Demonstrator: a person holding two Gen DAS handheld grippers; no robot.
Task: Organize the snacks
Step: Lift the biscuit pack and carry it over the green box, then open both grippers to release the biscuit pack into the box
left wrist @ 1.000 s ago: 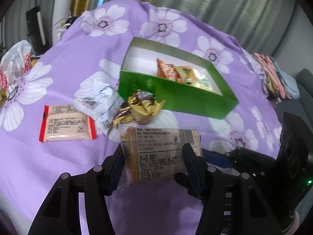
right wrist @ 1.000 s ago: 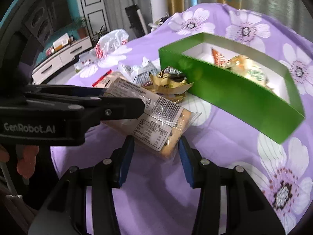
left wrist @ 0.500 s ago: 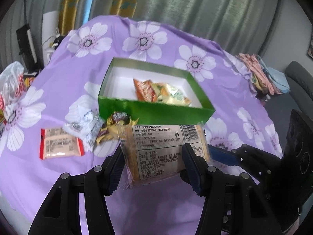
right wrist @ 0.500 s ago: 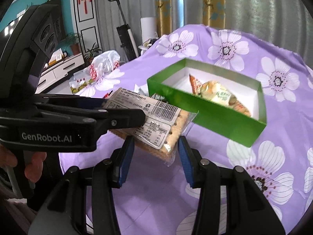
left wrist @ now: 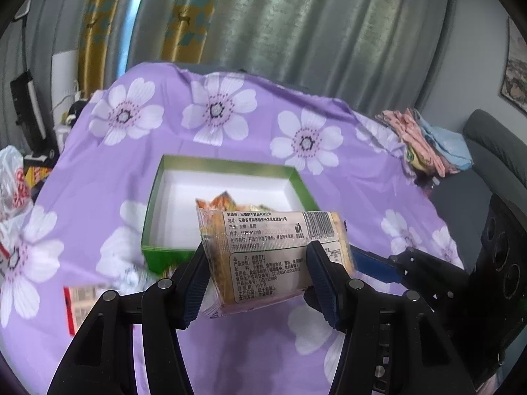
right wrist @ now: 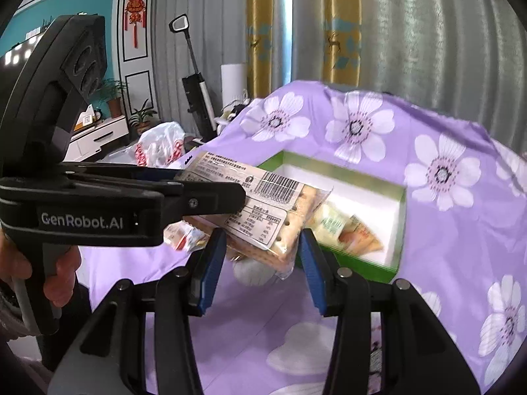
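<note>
Right now your left gripper (left wrist: 258, 271) squeezes a clear plastic packet of pale crackers with a white printed label (left wrist: 270, 253), one blue pad (left wrist: 194, 283) on each side. The packet is up in the air, off the cloth, and its far end sits in front of the box's near wall in the left view.

Your right gripper (right wrist: 263, 256) is just beside it. Its blue fingers (right wrist: 210, 266) stand apart with nothing pinched, and the packet's loose end (right wrist: 280, 230) hangs between them. You can't tell if they touch it.

Under both tools lies the purple cloth with big white flowers (left wrist: 108, 177). Down at the left, a flat red-edged snack pack (left wrist: 80, 302) and a small crinkly white wrapper (left wrist: 131, 276) lie on the cloth, both blurry.

A bit farther sits the green cardboard box with a white inside (left wrist: 151, 197). It is open on top. Some orange and yellow snack bags (right wrist: 346, 230) lie inside it, near the side closest to you.

Past the cloth's left edge is a white plastic bag with red print (right wrist: 158, 144). Folded pink and blue clothes (left wrist: 425, 141) lie at the far right. Grey curtains with gold strips (left wrist: 296, 23) hang at the back.
</note>
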